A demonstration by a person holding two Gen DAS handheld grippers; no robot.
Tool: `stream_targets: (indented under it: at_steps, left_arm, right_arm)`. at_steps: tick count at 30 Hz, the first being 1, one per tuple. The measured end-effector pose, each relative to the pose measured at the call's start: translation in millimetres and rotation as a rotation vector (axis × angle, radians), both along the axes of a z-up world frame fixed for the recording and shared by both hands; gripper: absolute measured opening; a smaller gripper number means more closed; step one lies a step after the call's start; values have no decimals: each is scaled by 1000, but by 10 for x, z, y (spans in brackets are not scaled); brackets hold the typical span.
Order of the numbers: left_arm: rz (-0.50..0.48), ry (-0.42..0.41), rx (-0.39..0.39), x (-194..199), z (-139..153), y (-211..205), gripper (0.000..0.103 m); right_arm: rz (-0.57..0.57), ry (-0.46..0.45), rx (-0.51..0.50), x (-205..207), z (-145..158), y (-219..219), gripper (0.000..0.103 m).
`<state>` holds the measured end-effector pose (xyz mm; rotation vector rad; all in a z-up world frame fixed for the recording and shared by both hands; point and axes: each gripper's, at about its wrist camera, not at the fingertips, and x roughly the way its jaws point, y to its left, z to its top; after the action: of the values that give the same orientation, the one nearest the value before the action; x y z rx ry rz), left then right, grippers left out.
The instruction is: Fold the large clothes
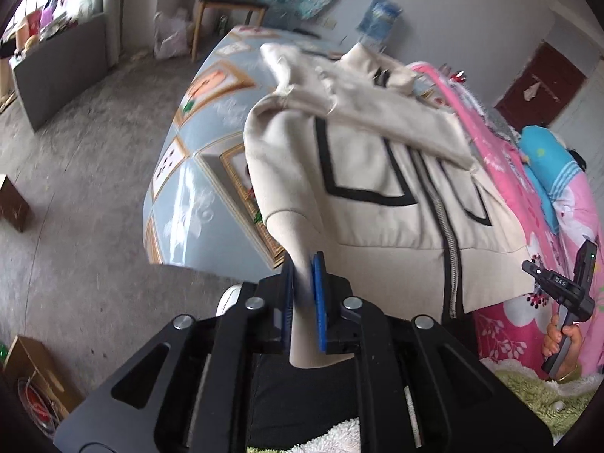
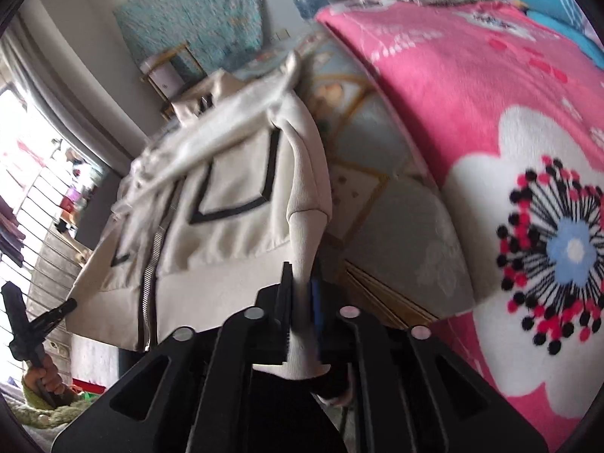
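Bed with pale blue framed-print cover (image 1: pixel 196 173), near edge: cream zip-front jacket with black trim (image 1: pixel 377 173), hem corners pinched one each by left tool (image 1: pixel 302 275) and right tool (image 2: pixel 302 287); advise lifting both evenly, hem taut.

Left gripper (image 1: pixel 302 264): pitched downward, blue-padded jaws nearly closed and clamped on a cream cuff (image 1: pixel 302 283). Right gripper (image 2: pixel 302 283): same downward pitch, jaws nearly closed and clamped on the other cuff (image 2: pixel 304 264). Each hand grips its tool by the handle: the right hand (image 1: pixel 560 343) shows at the left camera's right edge, the left hand (image 2: pixel 45 375) at the right camera's lower left.
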<state>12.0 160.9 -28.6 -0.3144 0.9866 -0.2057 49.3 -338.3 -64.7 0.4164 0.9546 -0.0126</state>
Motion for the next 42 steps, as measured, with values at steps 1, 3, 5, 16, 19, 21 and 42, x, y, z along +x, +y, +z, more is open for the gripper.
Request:
stream_targets:
  at_steps: [1,3,5,16,19,21,42]
  left_arm:
    - [14,1,18,21,4,12,29]
    - [41,-37,51,28,86,68,51]
    - [58,-75,80,68,193,117,58]
    - [-5,-172,218,1440,929,-276,83]
    - [-47,-181,221,1948,1020,-517,83]
    - [-66,-165,201,2394,1025,-688,83]
    - [-163,86,238,4880,11,-1861,83]
  right_arm:
    - [-2,14,-13,14,3,-14,28]
    - [-18,-10,-29,9,105,-85,53]
    - [-40,-47,-47,15,270,-167,59]
    - [35,-188,4,1183,976,-135,72]
    - [124,-186,2,1800,1046,112,74]
    - [187,-173,25,2189,1043,288,75]
    - [322,184,-176,4895,148,1204,75]
